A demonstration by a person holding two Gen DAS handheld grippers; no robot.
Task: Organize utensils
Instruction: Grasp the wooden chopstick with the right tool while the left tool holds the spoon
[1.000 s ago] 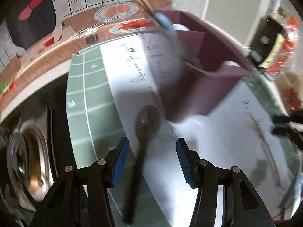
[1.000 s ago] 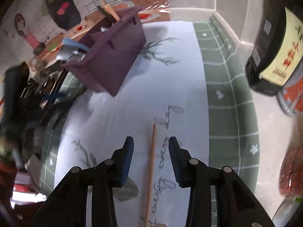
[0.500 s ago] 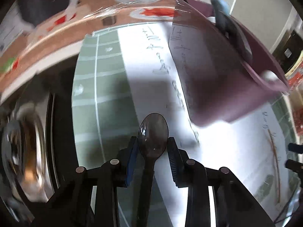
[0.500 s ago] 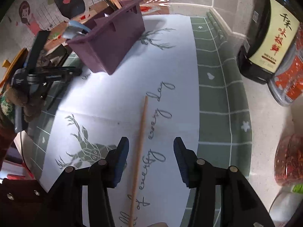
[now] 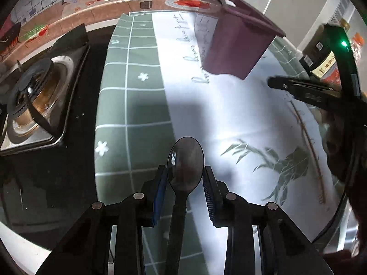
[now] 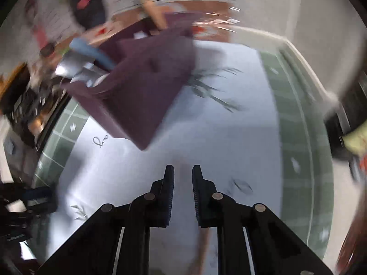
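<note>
Spoon [image 5: 185, 160] in left gripper [image 5: 184, 178], unseen from blurred right view.

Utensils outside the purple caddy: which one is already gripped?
The dark spoon, clamped in the left gripper. The wooden chopstick lies loose on the mat.

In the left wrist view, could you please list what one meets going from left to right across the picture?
Steel gas burner → green grid-patterned edge of the mat → dark spoon held in the left gripper → purple plastic utensil caddy → thin wooden chopstick.
</note>
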